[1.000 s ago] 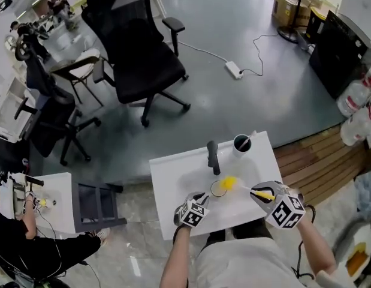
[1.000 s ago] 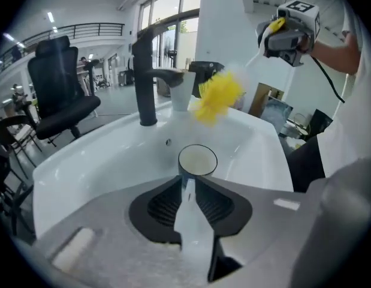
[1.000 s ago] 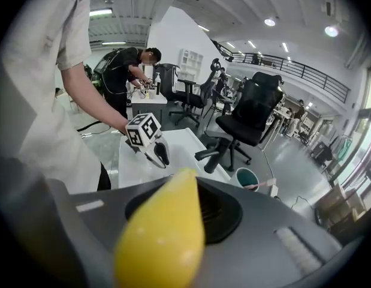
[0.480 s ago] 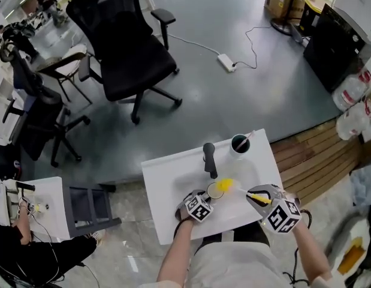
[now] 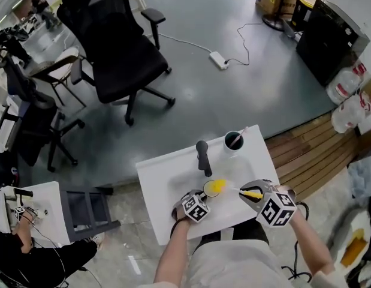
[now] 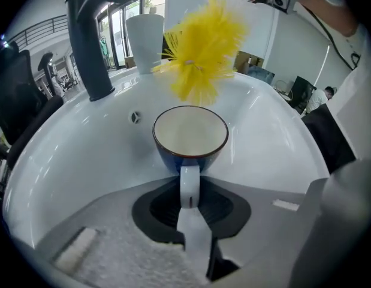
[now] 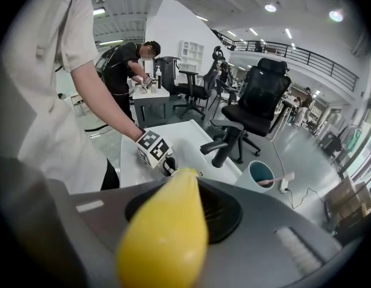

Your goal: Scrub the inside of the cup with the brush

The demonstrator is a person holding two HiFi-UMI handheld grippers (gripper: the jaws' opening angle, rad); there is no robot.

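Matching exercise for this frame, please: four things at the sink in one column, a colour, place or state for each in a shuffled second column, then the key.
1. cup
2. brush
3. faucet
4. tumbler

A. black, upright at the basin's back edge
B. holds a toothbrush
C. yellow, up in the air
D. blue outside, empty, down in the basin

Pairs: 1-D, 2-C, 3-A, 4-B

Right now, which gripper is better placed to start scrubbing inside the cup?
Right: the right gripper grips the brush by its yellow handle, bristles just over the cup. The left gripper has just been closing its jaws on the cup's handle in the sink.
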